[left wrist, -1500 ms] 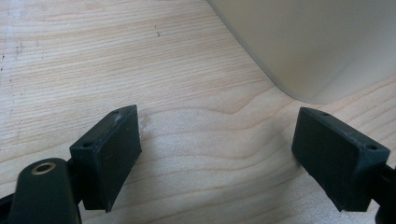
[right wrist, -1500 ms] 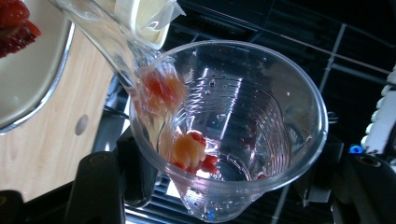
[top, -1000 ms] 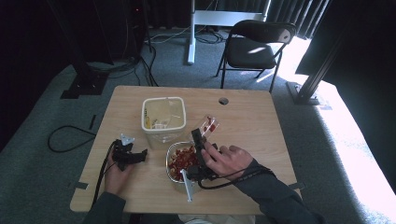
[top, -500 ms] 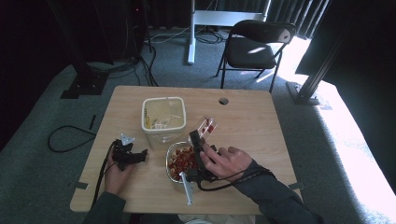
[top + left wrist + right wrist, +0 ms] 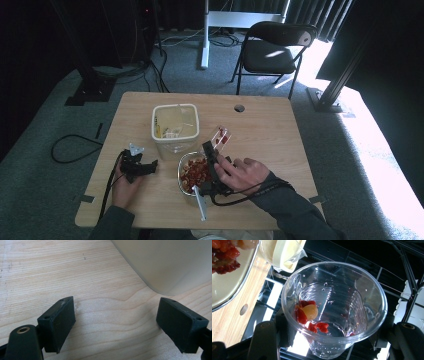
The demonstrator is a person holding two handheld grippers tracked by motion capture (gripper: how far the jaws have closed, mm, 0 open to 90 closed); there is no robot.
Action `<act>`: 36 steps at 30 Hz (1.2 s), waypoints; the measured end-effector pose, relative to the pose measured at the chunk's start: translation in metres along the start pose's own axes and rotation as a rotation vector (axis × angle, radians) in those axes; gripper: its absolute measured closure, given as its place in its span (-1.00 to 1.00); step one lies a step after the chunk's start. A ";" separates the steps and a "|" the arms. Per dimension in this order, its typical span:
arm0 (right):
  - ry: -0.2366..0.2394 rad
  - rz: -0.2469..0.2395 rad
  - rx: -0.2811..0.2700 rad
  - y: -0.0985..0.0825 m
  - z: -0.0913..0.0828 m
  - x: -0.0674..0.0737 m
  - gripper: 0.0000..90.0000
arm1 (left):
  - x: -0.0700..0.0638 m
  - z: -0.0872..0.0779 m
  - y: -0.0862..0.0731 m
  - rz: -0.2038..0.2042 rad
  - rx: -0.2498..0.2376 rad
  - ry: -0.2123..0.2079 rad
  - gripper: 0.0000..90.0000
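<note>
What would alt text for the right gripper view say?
A clear plastic cup, clamped between two black jaws and tipped on its side, holds a few red and pale fruit pieces. A bowl of red fruit sits at upper left.

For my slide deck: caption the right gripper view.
Right gripper holds a clear plastic cup containing few fruit pieces.

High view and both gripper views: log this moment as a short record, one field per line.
surface: wooden table
left gripper: jaws apart, empty, low over the table beside the white tub
right gripper: jaws shut on the clear plastic cup, held tilted by the bowl
cup contents: a few red fruit pieces clinging inside
glass bowl: holds chopped red fruit
white tub: open, pale contents, not identifiable
background: folding chair beyond the table
</note>
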State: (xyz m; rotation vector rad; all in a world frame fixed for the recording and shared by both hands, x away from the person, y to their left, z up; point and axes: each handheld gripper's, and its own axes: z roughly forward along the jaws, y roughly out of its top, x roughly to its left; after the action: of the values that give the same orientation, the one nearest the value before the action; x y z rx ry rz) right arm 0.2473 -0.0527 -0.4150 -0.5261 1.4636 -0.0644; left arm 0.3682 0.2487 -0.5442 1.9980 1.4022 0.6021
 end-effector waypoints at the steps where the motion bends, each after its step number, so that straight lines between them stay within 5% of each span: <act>1: -0.003 -0.003 0.001 0.000 0.000 0.000 -0.20 | 0.000 0.000 0.000 -0.001 0.000 0.000 -0.64; 11: -0.011 -0.020 -0.003 0.000 -0.001 0.002 -0.20 | 0.000 0.000 0.000 -0.001 0.000 0.000 -0.64; 14: 0.022 0.025 -0.019 -0.001 -0.001 0.001 -0.20 | 0.000 0.000 0.000 -0.001 -0.001 -0.001 -0.64; 22: 0.323 0.620 -0.152 -0.031 0.016 -0.021 -0.20 | 0.000 0.000 0.000 -0.002 -0.002 0.000 -0.64; 36: 0.631 1.410 -0.261 -0.094 0.078 -0.031 -0.22 | 0.000 0.000 0.000 -0.003 -0.002 -0.001 -0.64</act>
State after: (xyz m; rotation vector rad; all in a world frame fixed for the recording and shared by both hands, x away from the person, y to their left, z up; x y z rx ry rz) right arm 0.3438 -0.1017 -0.3497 0.4648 2.1798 1.1681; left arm 0.3683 0.2485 -0.5443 1.9936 1.4038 0.6013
